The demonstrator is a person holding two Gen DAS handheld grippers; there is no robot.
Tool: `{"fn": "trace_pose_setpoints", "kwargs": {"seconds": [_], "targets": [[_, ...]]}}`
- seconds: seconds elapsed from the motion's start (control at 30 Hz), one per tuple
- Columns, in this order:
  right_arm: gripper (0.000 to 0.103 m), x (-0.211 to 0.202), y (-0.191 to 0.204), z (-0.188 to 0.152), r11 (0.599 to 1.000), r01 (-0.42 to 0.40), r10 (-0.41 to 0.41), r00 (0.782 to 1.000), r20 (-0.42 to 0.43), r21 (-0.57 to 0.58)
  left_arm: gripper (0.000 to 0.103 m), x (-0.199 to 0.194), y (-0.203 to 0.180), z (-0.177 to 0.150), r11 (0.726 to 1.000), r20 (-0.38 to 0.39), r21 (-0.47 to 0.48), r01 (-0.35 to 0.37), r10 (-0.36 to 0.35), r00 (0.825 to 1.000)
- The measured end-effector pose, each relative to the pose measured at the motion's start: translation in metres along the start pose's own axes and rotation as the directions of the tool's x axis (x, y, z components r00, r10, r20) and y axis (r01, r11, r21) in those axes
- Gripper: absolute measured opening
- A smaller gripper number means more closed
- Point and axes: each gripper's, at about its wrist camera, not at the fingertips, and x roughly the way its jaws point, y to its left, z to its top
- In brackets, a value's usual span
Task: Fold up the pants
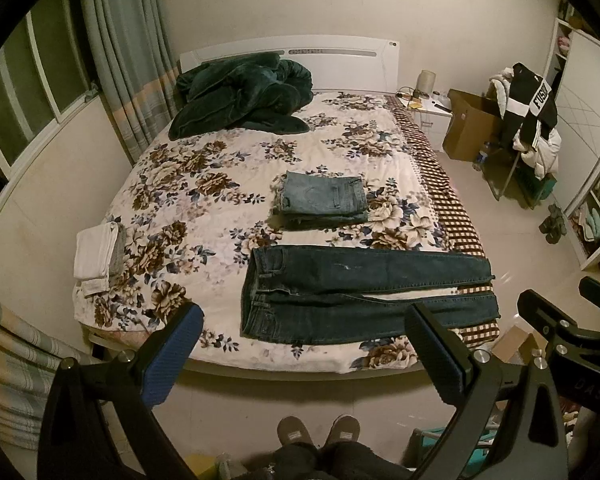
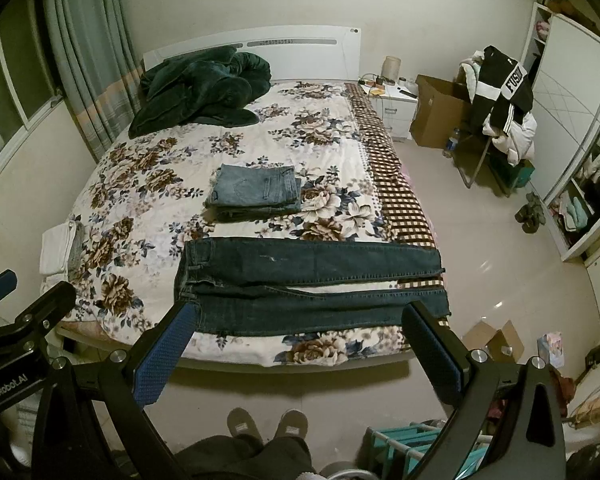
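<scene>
- Left wrist view: left gripper (image 1: 300,344) spread wide, nothing between its fingers, hanging off the bed's (image 1: 204,168) foot.
- Right gripper (image 2: 300,340) equally wide, empty too.
- Dark jeans (image 1: 364,296) flat at twelve o'clock, legs pointing three o'clock.
- Folded light jeans (image 1: 324,200) just beyond.

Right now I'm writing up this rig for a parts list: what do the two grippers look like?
Both are black, wishbone-shaped frames with silver bolt heads. The left gripper and right gripper each carry flat rectangular finger pads with a textured blue face. White lettering reads "GenRobot.AI" on the left body in the right wrist view. No cables show. The person wears dark trousers and grey-brown slippers.
</scene>
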Motion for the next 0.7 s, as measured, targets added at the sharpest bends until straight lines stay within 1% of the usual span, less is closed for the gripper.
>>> {"fn": "trace_pose_setpoints", "kwargs": {"seconds": [0.7], "targets": [[0.103, 0.0015, 0.0024, 0.0028, 1.000, -0.002, 0.002, 1.000, -0.002, -0.001, 0.103, 0.0005, 0.0016, -0.0010, 1.000, 0.004, -0.001, 0.000, 0.000, 1.000]]}}
